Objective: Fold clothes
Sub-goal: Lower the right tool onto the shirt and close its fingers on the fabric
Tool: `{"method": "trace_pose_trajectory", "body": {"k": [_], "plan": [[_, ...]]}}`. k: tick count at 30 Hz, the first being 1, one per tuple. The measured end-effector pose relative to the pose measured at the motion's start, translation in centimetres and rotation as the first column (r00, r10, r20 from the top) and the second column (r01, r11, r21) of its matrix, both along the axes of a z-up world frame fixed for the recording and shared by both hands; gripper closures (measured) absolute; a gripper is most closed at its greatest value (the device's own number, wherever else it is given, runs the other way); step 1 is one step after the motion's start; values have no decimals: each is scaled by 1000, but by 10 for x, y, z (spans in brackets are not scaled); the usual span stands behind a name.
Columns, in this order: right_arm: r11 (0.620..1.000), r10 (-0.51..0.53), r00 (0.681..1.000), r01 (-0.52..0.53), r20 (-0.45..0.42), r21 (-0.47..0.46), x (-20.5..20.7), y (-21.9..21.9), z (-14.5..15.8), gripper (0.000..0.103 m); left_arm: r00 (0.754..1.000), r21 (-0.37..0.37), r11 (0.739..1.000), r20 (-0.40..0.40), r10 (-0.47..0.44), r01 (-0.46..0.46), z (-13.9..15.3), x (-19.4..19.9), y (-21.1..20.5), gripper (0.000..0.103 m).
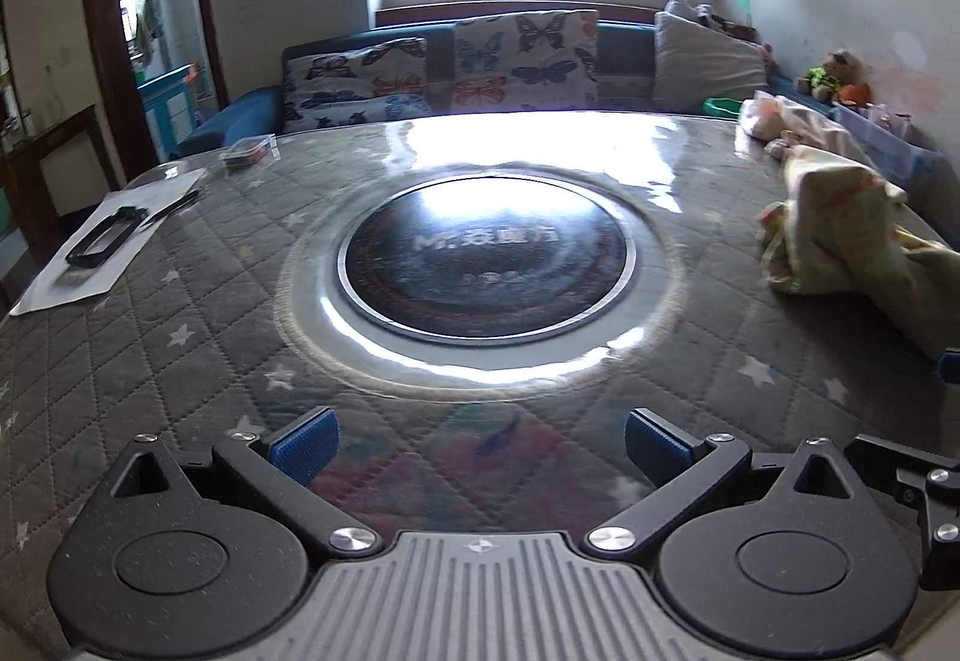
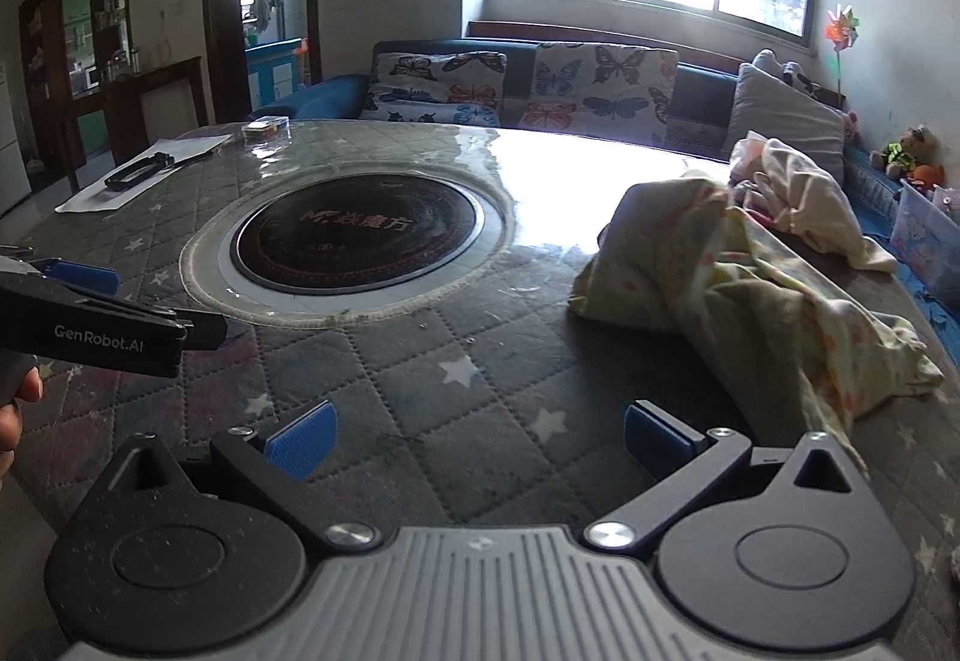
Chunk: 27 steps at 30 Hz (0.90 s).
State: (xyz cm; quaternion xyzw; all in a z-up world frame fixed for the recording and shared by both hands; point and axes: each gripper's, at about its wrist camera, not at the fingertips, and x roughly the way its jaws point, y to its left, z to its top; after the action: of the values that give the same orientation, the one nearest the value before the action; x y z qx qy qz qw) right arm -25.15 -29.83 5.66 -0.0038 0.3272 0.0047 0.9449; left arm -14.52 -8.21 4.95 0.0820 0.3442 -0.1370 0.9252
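Observation:
A crumpled pale yellow patterned garment point(image 2: 738, 289) lies in a heap on the right side of the quilted grey table point(image 2: 456, 355). It also shows at the right edge of the left wrist view point(image 1: 852, 223). More cream clothes point(image 2: 798, 193) lie behind it. My right gripper point(image 2: 477, 436) is open and empty, low over the table, left of the garment. My left gripper point(image 1: 480, 442) is open and empty over the table's near edge, and it shows from the side at the left of the right wrist view point(image 2: 120, 319).
A round black induction plate point(image 1: 483, 265) is set in the table's middle under a shiny clear cover. A white sheet with a black frame point(image 1: 102, 241) and a small clear box point(image 1: 249, 151) lie at the far left. A butterfly-cushioned sofa point(image 2: 522, 85) stands behind.

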Motion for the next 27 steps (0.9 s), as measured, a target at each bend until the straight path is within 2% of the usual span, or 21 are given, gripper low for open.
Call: {"method": "trace_pose_trajectory", "body": {"k": [14, 27], "plan": [[997, -77, 997, 76, 14, 23, -50, -17, -4, 0, 991, 52, 990, -1, -134, 133, 0, -34, -36, 0], [992, -121, 993, 121, 3, 21, -89, -28, -10, 0, 970, 101, 965, -41, -239, 243, -8, -62, -62, 0]]}}
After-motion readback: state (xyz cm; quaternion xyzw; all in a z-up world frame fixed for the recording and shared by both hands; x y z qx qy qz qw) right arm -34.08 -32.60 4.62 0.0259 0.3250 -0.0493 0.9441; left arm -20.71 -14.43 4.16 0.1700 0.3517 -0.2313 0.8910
